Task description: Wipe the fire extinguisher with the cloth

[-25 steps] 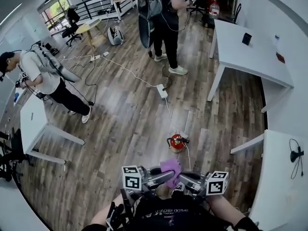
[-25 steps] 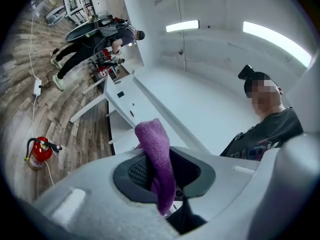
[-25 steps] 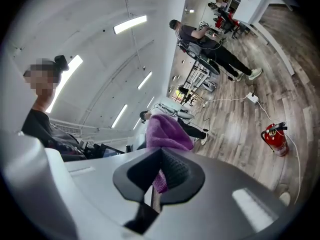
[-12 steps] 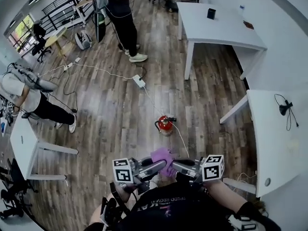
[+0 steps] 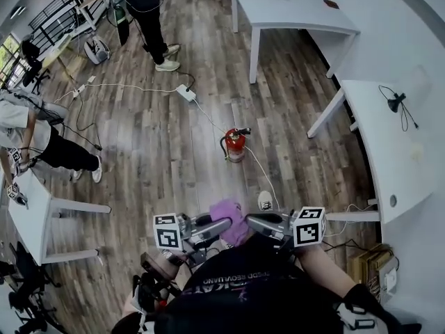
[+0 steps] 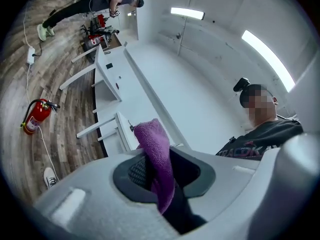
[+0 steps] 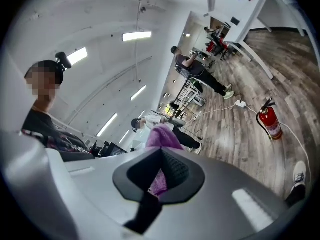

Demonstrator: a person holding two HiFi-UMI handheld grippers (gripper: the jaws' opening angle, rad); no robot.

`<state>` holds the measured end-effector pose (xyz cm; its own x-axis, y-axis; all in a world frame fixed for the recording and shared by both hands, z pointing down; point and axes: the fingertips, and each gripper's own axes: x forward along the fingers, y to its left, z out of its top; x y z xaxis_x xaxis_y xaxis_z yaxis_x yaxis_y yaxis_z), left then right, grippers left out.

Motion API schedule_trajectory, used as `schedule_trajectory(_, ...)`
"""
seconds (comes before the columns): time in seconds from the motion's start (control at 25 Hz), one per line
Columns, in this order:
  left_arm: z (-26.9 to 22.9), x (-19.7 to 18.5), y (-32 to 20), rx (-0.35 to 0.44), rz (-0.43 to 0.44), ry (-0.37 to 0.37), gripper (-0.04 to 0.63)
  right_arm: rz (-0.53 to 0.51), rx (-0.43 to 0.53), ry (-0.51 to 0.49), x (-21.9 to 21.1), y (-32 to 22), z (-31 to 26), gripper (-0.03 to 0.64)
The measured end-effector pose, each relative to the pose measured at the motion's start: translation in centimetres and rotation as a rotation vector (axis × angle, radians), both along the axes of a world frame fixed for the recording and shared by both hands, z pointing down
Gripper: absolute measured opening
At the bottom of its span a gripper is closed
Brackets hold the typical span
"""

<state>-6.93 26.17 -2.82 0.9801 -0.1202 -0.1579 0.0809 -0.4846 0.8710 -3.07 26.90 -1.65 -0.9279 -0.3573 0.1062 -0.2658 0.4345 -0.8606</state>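
Note:
A red fire extinguisher stands upright on the wooden floor, well ahead of both grippers and apart from them. A purple cloth is bunched between the two grippers, low in the head view. My left gripper is shut on the cloth, which hangs through its jaws. My right gripper is shut on the same cloth. The extinguisher is small at the left of the left gripper view. In the right gripper view the extinguisher is at the right.
White tables stand at the right, the top and the left. A power strip with cables lies beyond the extinguisher. One person bends at the left, another stands at the top. My shoe is near the grippers.
The head view has swung round. The extinguisher now sits higher in the picture, farther from the grippers. Both grippers have kept hold of the cloth.

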Motion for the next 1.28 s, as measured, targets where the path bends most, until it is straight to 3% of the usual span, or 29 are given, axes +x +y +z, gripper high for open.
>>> schedule_trajectory(0.24,0.2,-2.9,2.7,-0.033,-0.026,0.053,0.071,0.072,-0.041,-0.018,-1.4,2.3,0.3,0.002)
schedule_trajectory(0.48,-0.5,-5.8,3.4,0.013,-0.093,0.048,0.071,0.019,0.017,0.058,-3.0,4.0,-1.0,0.002)
schedule_trajectory(0.6,0.3,-6.6,3.9,-0.005,-0.111,0.046,0.071,0.002,0.038,0.095,-3.2,4.7,-1.2,0.002)
schedule_trajectory(0.88,-0.3,-5.6,4.0,0.000,-0.125,0.077,0.071,0.026,0.043,0.086,-1.0,5.9,-1.0,0.002)
schedule_trajectory(1.28,-0.5,-2.8,4.4,0.005,-0.083,0.047,0.071,0.059,0.047,0.069,1.2,6.6,-1.3,0.002)
